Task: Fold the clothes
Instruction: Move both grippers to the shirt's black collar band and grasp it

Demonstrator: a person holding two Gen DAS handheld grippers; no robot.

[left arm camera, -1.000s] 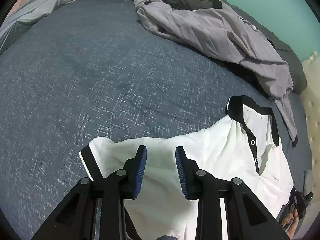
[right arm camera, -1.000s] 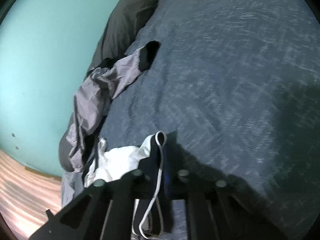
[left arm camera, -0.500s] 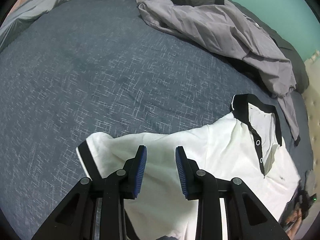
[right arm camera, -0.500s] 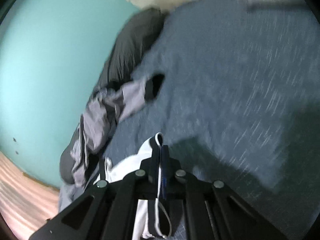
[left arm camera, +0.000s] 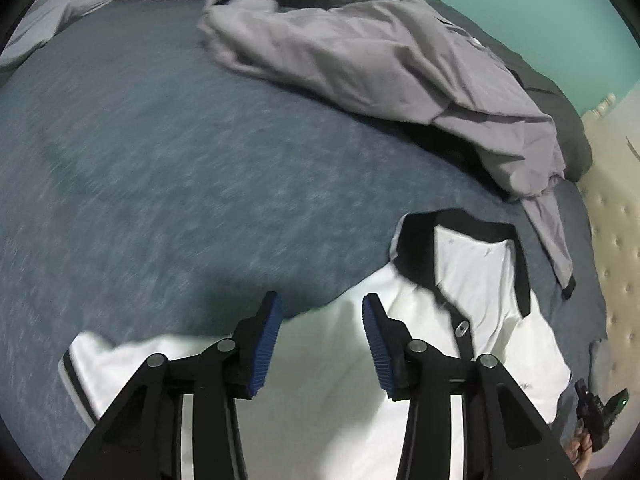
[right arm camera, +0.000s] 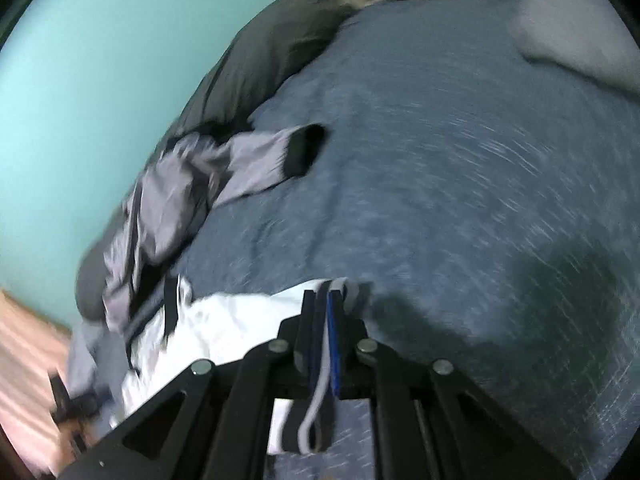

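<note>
Left hand-held gripper [left arm camera: 322, 320] widened; two garments visible.

Both views are dim and cool-toned, with strong fisheye bending and black corners. Motion blur smears the bed cover [right arm camera: 460, 168], worse in the right wrist view. Soft dark shadows fall on the cover ahead of each gripper. The white polo shirt [left arm camera: 320, 392] blooms slightly.

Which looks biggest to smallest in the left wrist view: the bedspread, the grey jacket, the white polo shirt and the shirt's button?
1. Bedspread, largest by far.
2 and 3. Grey jacket and white polo shirt: alike in apparent size; the shirt lies nearer the camera and is partly hidden by the fingers, so unranked.
4. Button, smallest.
</note>
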